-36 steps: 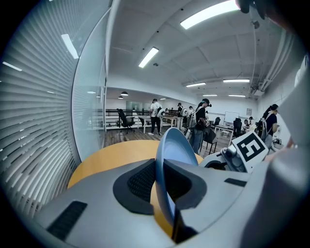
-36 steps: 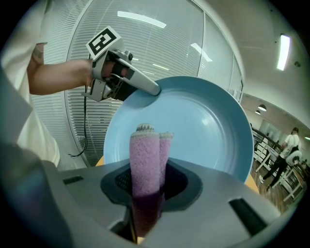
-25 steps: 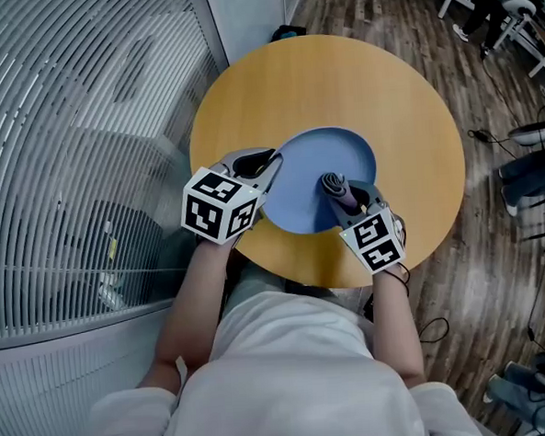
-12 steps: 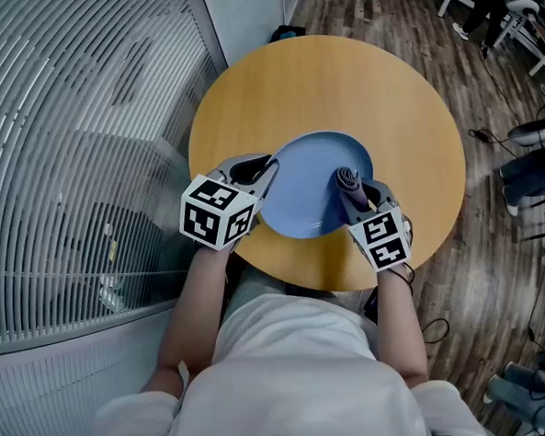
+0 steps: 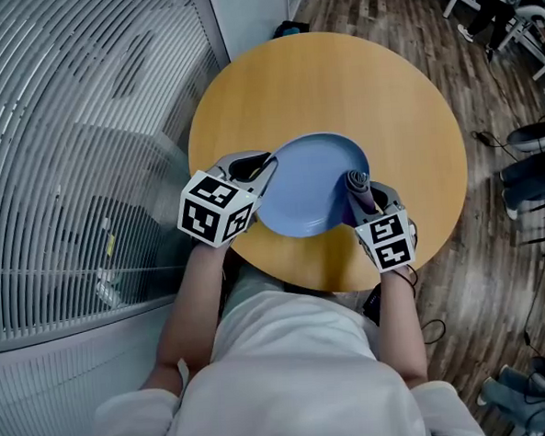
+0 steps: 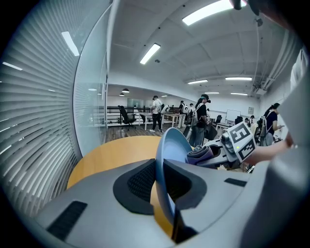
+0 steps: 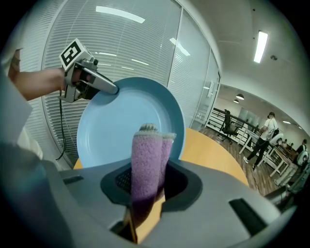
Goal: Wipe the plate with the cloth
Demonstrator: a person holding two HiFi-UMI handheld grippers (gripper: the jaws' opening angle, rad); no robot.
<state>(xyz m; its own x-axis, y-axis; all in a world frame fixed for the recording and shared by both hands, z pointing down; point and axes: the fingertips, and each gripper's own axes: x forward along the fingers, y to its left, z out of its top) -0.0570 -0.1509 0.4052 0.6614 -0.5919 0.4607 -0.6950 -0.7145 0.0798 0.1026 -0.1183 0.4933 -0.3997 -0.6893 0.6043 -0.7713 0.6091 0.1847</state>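
Observation:
A blue plate [image 5: 310,192] is held tilted above the round wooden table [image 5: 338,79], its face turned toward the right gripper. My left gripper [image 5: 262,172] is shut on the plate's left rim [image 6: 160,179], which runs edge-on between its jaws. My right gripper [image 5: 359,194] is shut on a folded purple cloth [image 7: 145,160] that stands up between the jaws. The cloth's top [image 5: 357,183] lies against the plate's right part; in the right gripper view the plate [image 7: 116,126] fills the space behind it.
A curved wall of slatted blinds [image 5: 74,132] stands close on the left. The table's near edge [image 5: 322,278] is by the person's body. Beyond lie wooden floor [image 5: 486,89] and office chairs [image 5: 537,178]. People stand far off in the office [image 6: 201,116].
The right gripper has slid the cloth to the right across the plate, from near its middle toward its right rim. The plate and left gripper have stayed about where they were.

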